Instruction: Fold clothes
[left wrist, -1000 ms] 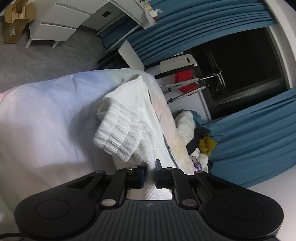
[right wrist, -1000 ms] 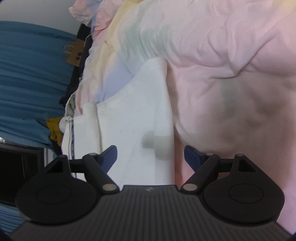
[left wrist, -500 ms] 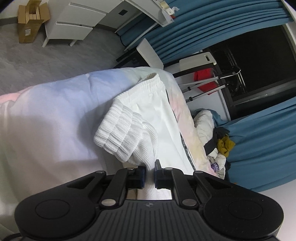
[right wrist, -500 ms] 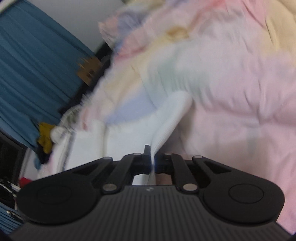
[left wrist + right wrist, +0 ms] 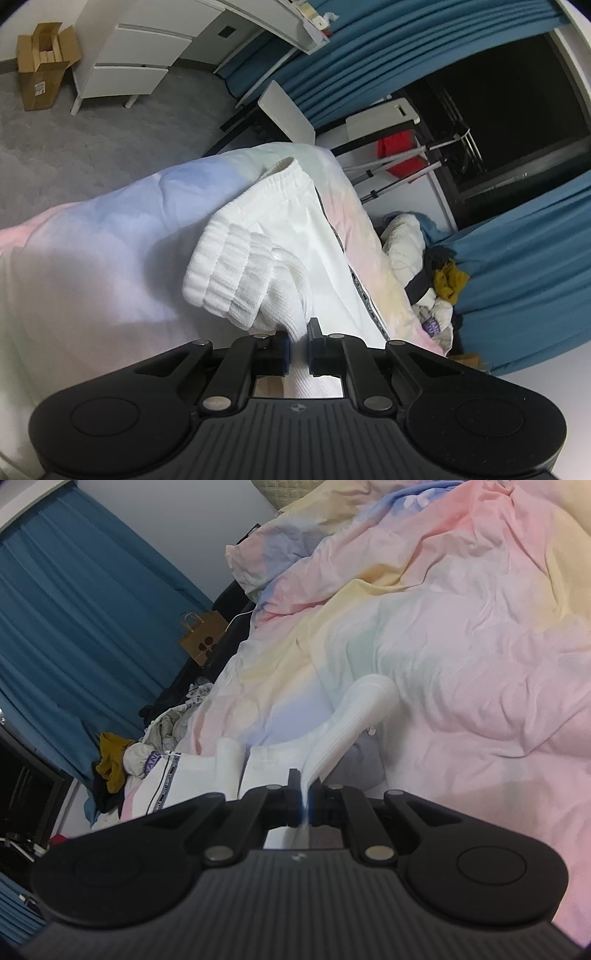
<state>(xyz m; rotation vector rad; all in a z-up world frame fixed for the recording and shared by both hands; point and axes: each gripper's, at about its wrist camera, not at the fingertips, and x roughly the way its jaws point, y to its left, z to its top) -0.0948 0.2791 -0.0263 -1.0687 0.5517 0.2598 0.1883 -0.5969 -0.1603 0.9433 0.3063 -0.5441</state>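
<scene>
White knit trousers (image 5: 295,229) with a ribbed cuff and a printed side stripe lie on a pastel bed cover (image 5: 92,240). My left gripper (image 5: 298,350) is shut on the bunched ribbed leg end, lifted a little off the bed. In the right wrist view the same white trousers (image 5: 343,723) rise from the bed cover (image 5: 461,646), and my right gripper (image 5: 304,805) is shut on a thin edge of the other leg end, held above the bed.
A heap of other clothes (image 5: 436,288) lies at the bed's far side by blue curtains (image 5: 524,288). A white drawer unit (image 5: 140,59), a cardboard box (image 5: 40,74) and grey floor are beyond the bed's edge. A paper bag (image 5: 201,642) stands by the bed.
My right gripper was open over the flat white trousers, then shut on the edge and lifted it. My left gripper stayed shut on the cuff and pulled back slightly.
</scene>
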